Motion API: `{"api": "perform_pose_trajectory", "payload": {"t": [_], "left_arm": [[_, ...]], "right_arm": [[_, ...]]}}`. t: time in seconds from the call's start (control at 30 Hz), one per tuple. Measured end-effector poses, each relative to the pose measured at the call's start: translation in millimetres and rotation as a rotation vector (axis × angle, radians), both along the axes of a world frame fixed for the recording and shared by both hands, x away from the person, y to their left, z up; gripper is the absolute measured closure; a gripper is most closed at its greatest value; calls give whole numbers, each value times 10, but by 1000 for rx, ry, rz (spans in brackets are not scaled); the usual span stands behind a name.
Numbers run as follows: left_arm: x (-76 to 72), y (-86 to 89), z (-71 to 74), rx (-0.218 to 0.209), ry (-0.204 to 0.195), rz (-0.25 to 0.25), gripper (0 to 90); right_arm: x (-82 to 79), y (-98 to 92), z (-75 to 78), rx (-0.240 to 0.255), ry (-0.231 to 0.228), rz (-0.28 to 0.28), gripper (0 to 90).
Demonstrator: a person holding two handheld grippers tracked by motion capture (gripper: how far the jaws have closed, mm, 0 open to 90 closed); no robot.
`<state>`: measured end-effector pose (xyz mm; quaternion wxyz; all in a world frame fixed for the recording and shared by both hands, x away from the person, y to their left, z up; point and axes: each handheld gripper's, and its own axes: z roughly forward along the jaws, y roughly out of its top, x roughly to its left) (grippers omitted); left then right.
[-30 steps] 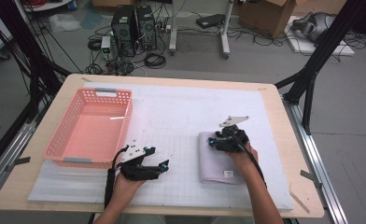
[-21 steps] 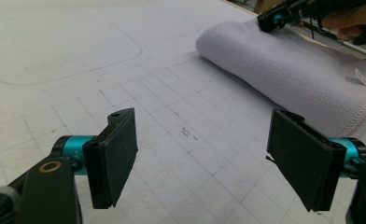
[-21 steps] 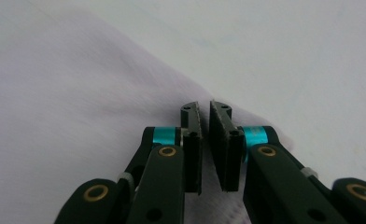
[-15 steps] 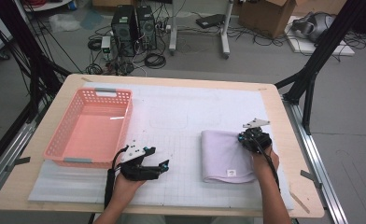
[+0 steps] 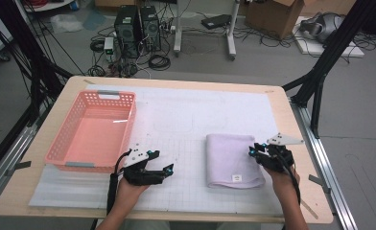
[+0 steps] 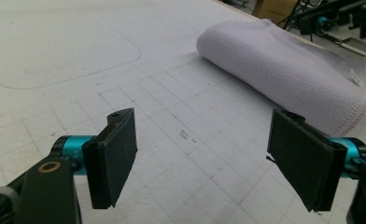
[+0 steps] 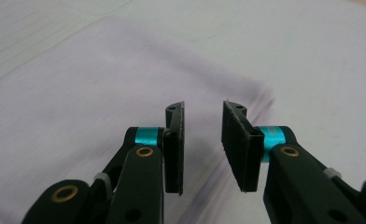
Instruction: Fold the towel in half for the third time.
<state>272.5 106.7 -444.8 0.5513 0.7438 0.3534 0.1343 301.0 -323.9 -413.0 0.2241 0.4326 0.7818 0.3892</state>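
Observation:
A folded lavender towel [image 5: 231,160] lies on the white gridded mat [image 5: 186,120], right of centre, also seen in the left gripper view [image 6: 284,70]. My right gripper [image 5: 254,153] hovers at the towel's right edge, pointing left over it. Its jaws [image 7: 203,109] have just been opening; they stand a narrow gap apart with nothing between them, the towel [image 7: 78,93] blurred beneath. My left gripper [image 5: 163,163] rests on the mat near the front, between basket and towel, pointing towards the towel. Its jaws [image 6: 202,149] are wide open and empty.
An empty pink basket [image 5: 71,165] stands on the table's left part, just behind the left hand. The table's right edge [image 5: 303,158] is close to the right hand. Computer towers [image 5: 138,24], cables and black frame legs stand on the floor beyond.
The right gripper has slid right, from over the towel's middle to its right edge, and its jaws have parted a little. The towel lies uncovered. The left gripper has stayed put.

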Motion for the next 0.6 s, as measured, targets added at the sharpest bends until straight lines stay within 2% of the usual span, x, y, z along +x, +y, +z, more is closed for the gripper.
{"api": "perform_pose_trajectory", "payload": {"t": [0.07, 0.17, 0.23, 0.27, 0.37, 0.47, 0.53, 0.6], "left_arm": [[1, 0, 4, -8, -1, 3, 242], [7, 5, 11, -19, 5, 14, 211], [10, 7, 11, -15, 7, 20, 188], [13, 8, 12, -14, 4, 16, 186], [10, 12, 15, -27, 5, 13, 186], [6, 26, 28, -49, 7, 15, 187], [5, 35, 36, -46, -3, 16, 186], [11, 46, 42, -42, -8, 21, 186]], "right_arm": [[-101, 16, -51, 22, 23, 53, 694], [-257, 48, -105, 9, 29, 96, 700], [-333, 47, -143, -47, 35, 92, 711], [-364, 29, -162, -57, 44, 93, 712], [-472, -68, -190, -79, 29, 76, 727], [-553, -180, -196, -54, 30, 50, 727], [-603, -232, -180, -43, 23, 38, 724], [-644, -280, -147, -12, 0, 35, 686]]}}
